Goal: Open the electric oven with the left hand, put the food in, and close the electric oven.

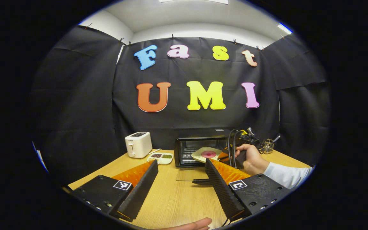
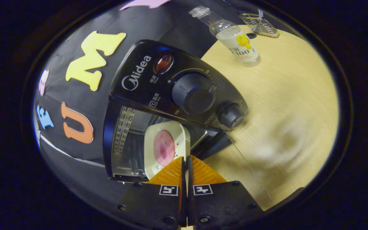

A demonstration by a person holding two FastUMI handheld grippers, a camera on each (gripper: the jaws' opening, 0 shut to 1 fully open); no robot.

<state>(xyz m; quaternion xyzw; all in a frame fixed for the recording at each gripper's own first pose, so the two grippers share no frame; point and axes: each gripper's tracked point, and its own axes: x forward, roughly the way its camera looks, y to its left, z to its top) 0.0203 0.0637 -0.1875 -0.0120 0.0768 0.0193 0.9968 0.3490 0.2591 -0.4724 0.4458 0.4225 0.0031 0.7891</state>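
The black electric oven (image 1: pixel 200 143) stands at the back of the wooden table (image 1: pixel 177 198), its glass door (image 1: pixel 190 174) folded down flat. A pale plate (image 1: pixel 203 155) carrying a pink slice of food (image 1: pixel 208 154) sits partly inside the oven mouth. My left gripper (image 1: pixel 181 162) hangs open over the table in front of the door, holding nothing. In the right gripper view, which is tilted, my right gripper (image 2: pixel 185 158) is shut on the near rim of the plate (image 2: pixel 168 140) with the pink food (image 2: pixel 164 147), at the cavity of the oven (image 2: pixel 133 83).
A white toaster (image 1: pixel 138 144) and a small divided dish (image 1: pixel 161 157) stand left of the oven. A wire holder (image 1: pixel 268 145) is at its right. A clear bottle (image 2: pixel 236 40) and wire rack (image 2: pixel 260 25) stand beside the oven. A hand (image 1: pixel 251 158) holds the right gripper.
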